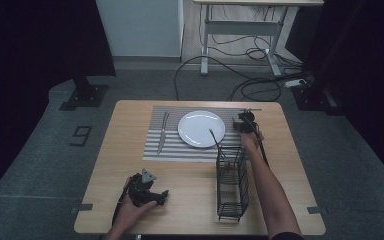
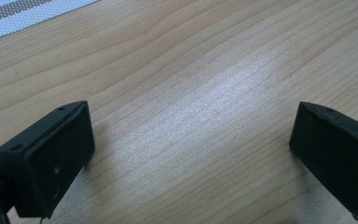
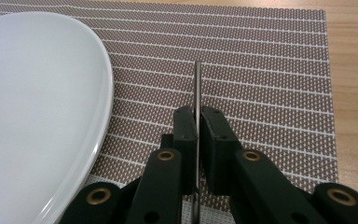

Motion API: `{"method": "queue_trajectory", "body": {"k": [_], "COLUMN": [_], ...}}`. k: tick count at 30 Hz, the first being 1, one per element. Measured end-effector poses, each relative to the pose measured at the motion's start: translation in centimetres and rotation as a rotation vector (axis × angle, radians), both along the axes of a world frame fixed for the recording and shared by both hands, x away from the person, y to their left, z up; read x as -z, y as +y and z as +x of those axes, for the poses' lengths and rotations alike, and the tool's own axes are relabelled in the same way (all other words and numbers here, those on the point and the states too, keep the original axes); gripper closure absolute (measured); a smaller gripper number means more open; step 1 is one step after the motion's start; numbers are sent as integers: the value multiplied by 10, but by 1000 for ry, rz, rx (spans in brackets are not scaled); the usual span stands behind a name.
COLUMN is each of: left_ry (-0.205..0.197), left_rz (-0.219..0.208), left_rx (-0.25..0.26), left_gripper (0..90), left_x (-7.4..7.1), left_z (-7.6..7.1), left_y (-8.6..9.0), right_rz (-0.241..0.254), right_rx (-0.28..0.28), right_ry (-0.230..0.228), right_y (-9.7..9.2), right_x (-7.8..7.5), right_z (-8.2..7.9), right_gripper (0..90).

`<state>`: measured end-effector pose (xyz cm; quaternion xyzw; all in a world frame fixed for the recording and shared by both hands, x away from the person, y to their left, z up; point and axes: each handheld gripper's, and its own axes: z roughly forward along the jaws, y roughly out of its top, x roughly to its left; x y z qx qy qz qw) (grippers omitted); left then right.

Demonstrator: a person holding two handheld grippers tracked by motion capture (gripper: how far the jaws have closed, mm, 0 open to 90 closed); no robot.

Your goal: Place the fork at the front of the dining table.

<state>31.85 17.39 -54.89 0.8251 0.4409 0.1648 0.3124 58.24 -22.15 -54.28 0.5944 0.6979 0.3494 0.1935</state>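
My right gripper (image 1: 243,122) hovers over the striped placemat (image 1: 155,150) just right of the white plate (image 1: 201,128). In the right gripper view its jaws (image 3: 198,114) are shut on a thin metal utensil (image 3: 198,84), seen edge-on and pointing away over the placemat (image 3: 270,70), with the plate (image 3: 32,112) to its left. Another piece of cutlery (image 1: 163,131) lies on the mat left of the plate. My left gripper (image 1: 159,196) rests on the wooden table (image 1: 120,165) at the front left. Its jaws (image 2: 191,149) stand wide open over bare wood.
A black wire caddy (image 1: 231,185) stands at the front right of the table, beside my right forearm, with a thin dark handle (image 1: 214,139) leaning out toward the plate. Cables and a desk frame (image 1: 240,30) lie on the floor beyond the table.
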Motion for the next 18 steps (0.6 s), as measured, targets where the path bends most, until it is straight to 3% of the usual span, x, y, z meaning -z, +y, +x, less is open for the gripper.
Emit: {"method": "queue_trajectory", "body": {"k": [9, 14, 18], "left_ry": [0, 0, 0], "left_rz": [0, 0, 0], "left_rx": [0, 0, 0], "left_gripper": [0, 0, 0], "left_x": [0, 0, 0], "left_z": [0, 0, 0], "left_y": [0, 0, 0], "right_rz": [-1, 6, 29], "right_rx": [-1, -16, -8], "right_ry": [16, 19, 16], "right_y": [-3, -3, -7], "right_x": [1, 0, -5], "right_z": [1, 1, -1], "right_gripper": [807, 675, 630]}}
